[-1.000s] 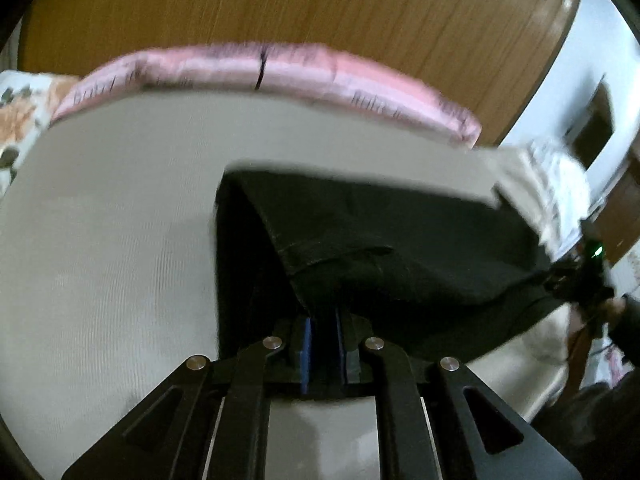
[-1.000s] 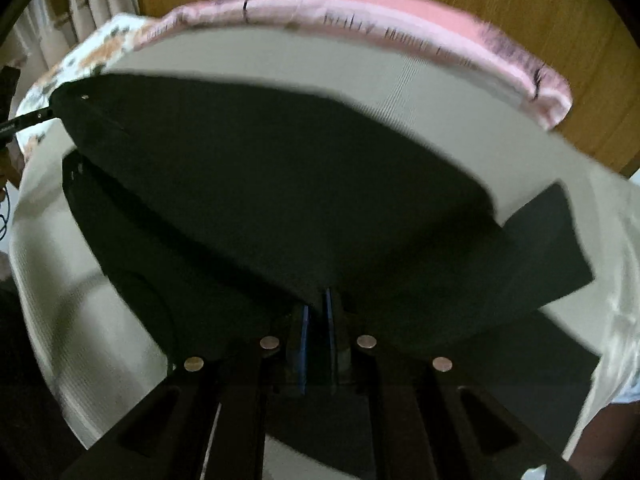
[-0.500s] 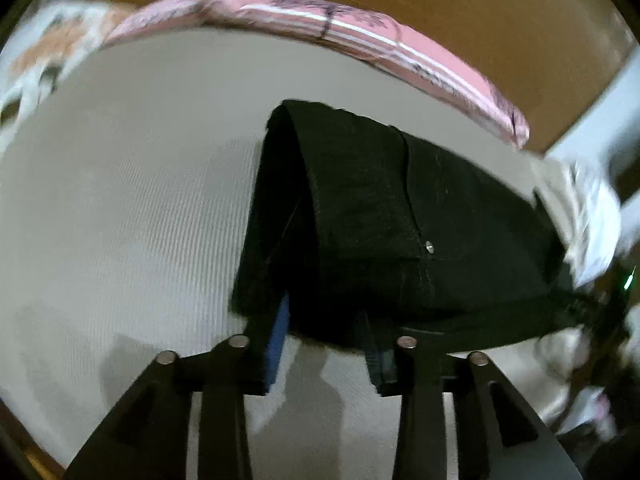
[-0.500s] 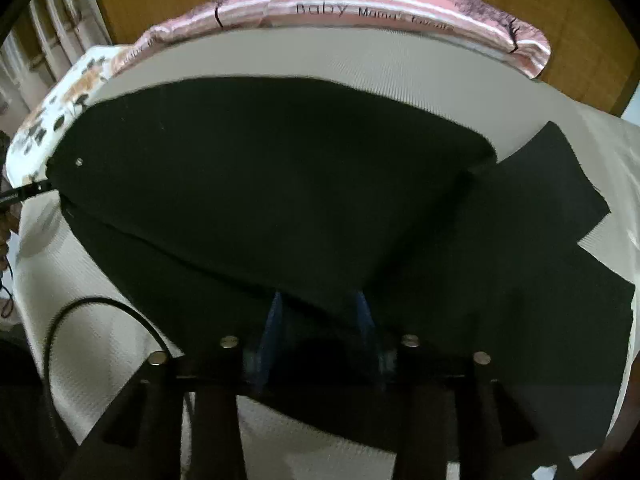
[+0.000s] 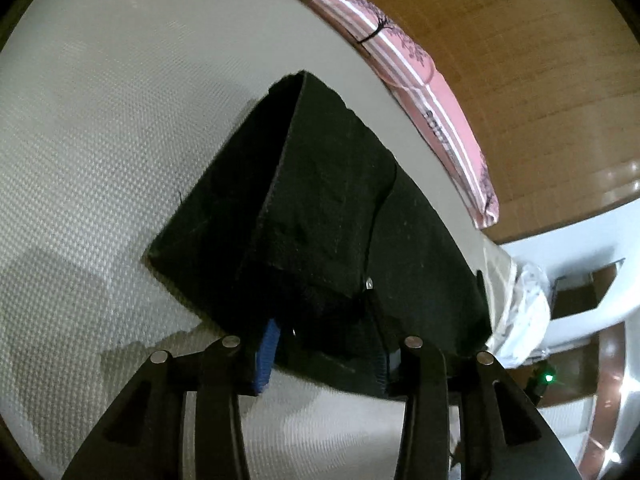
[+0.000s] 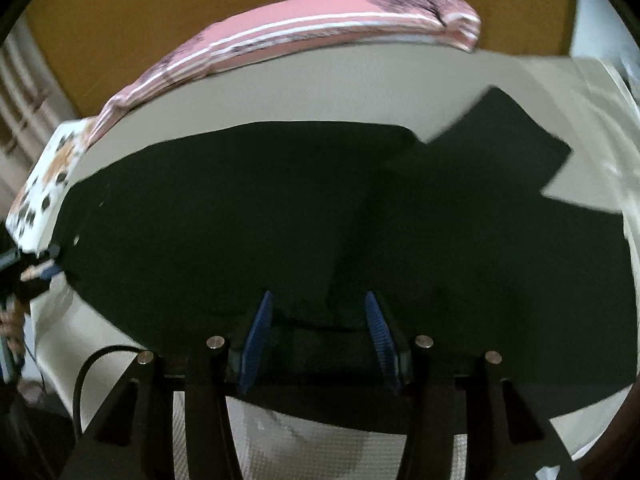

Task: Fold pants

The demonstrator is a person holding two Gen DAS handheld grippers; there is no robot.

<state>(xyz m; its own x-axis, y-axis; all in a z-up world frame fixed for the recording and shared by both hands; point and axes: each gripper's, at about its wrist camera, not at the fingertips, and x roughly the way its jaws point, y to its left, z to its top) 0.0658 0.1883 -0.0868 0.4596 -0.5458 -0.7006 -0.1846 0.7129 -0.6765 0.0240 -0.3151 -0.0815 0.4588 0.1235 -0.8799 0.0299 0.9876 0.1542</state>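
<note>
Black pants (image 5: 340, 208) lie folded on the pale bed sheet (image 5: 100, 140), a top layer doubled over a lower one. My left gripper (image 5: 330, 356) straddles the near edge at the waist end. Its jaws are closing with loose fabric between the blue pads (image 5: 266, 356), which do not press on it. In the right wrist view the pants (image 6: 280, 208) spread wide, and two leg ends stick out at the right. My right gripper (image 6: 318, 336) stands open over the near edge, with its blue pads (image 6: 256, 340) well apart on either side of the cloth.
A pink striped blanket (image 5: 432, 92) (image 6: 300, 28) runs along the far side against a wooden headboard (image 5: 520, 40). A floral pillow (image 6: 44, 184) sits far left. A black cable (image 6: 92, 364) loops near my right gripper. The bed's edge (image 5: 516, 312) drops off at the right.
Both grippers were shut on the pants' edge and have let it go. Their jaws now stand apart. The lifted layer has settled flat onto the lower one. Both views have rolled.
</note>
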